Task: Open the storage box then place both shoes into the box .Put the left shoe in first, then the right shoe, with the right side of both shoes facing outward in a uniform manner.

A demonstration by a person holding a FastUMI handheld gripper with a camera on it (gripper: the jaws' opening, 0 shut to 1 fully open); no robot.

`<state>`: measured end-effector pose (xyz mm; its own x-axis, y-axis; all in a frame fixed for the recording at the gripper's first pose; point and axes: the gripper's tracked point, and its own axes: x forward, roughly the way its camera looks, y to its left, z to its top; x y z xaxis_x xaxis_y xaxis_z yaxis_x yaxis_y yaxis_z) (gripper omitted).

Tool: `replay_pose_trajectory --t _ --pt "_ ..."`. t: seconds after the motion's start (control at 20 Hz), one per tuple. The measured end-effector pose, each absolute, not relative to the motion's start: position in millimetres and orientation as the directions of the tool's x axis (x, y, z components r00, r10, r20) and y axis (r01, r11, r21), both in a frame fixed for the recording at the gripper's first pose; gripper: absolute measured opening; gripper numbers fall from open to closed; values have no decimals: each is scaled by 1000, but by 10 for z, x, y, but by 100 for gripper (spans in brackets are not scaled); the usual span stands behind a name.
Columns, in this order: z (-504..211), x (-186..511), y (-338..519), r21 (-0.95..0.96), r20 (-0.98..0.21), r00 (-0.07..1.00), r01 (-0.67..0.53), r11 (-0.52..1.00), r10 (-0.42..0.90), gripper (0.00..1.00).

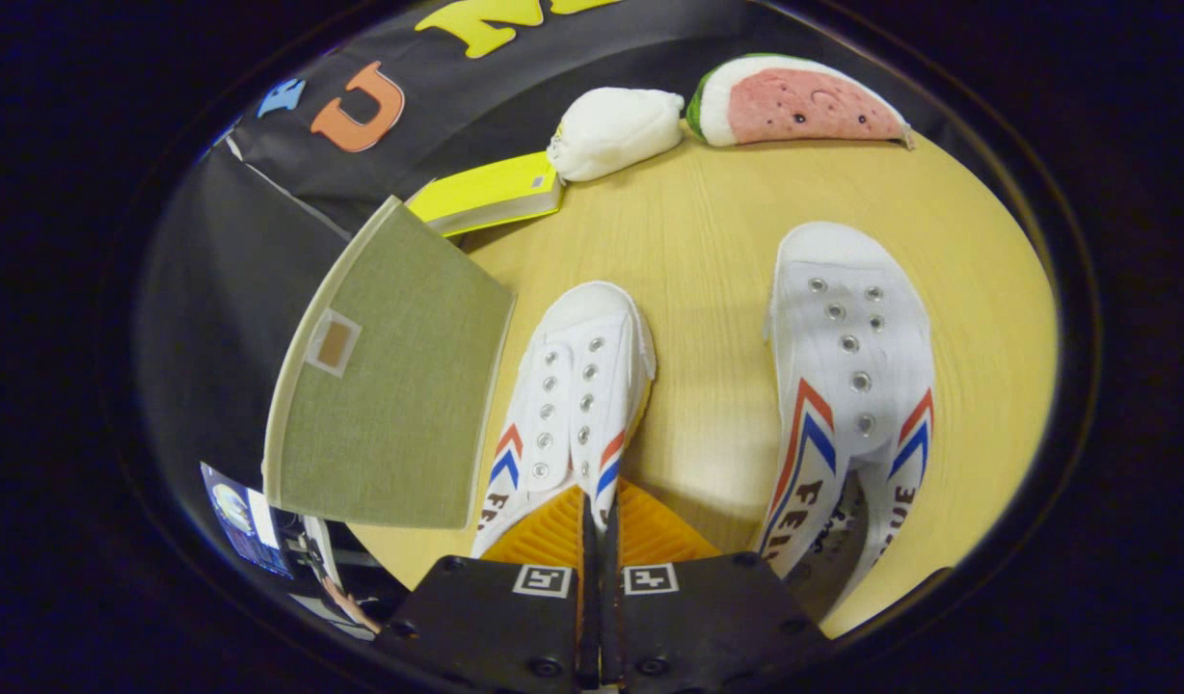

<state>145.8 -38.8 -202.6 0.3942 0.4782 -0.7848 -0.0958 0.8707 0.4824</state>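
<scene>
I've got the gripper [600, 520] clenched on the left shoe [573, 386], both fingers pinching the side of its collar with barely a sliver between them. That shoe is white canvas with two rows of metal eyelets, no laces, red and blue chevron stripes on either flank and dark lettering low on the side; its toe points away from me, straight ahead of the fingers. The right shoe [847, 386] sits just beside it on the table, well clear of my fingers, same white canvas, same stripes, toe also pointing away, its opening showing a grey insole. On the other side of the held shoe I see the storage box [390, 386], olive-green fabric with a pale trim and a small tan tab on the panel facing me; I can't tell from here whether it's open. The table [708, 241] is light wood with a rounded edge. Beyond the shoes lie a yellow book [491, 193], a white plush [616, 130] and a watermelon-slice plush [794, 101], the two plush toys near each other at the far edge. Black cloth backs the booth behind them.
</scene>
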Motion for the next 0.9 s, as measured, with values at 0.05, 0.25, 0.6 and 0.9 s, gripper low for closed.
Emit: replay_pose_trajectory --t 0.05,0.25,0.6,0.9 --pt "-1967 1408 -378 486 -779 409 -85 870 475 6" --pt "-1585 1241 -264 516 -728 484 -79 853 485 6" --pt "-587 997 174 494 -624 630 -141 858 462 6" --pt "-66 1055 897 471 -605 647 -178 864 463 6"
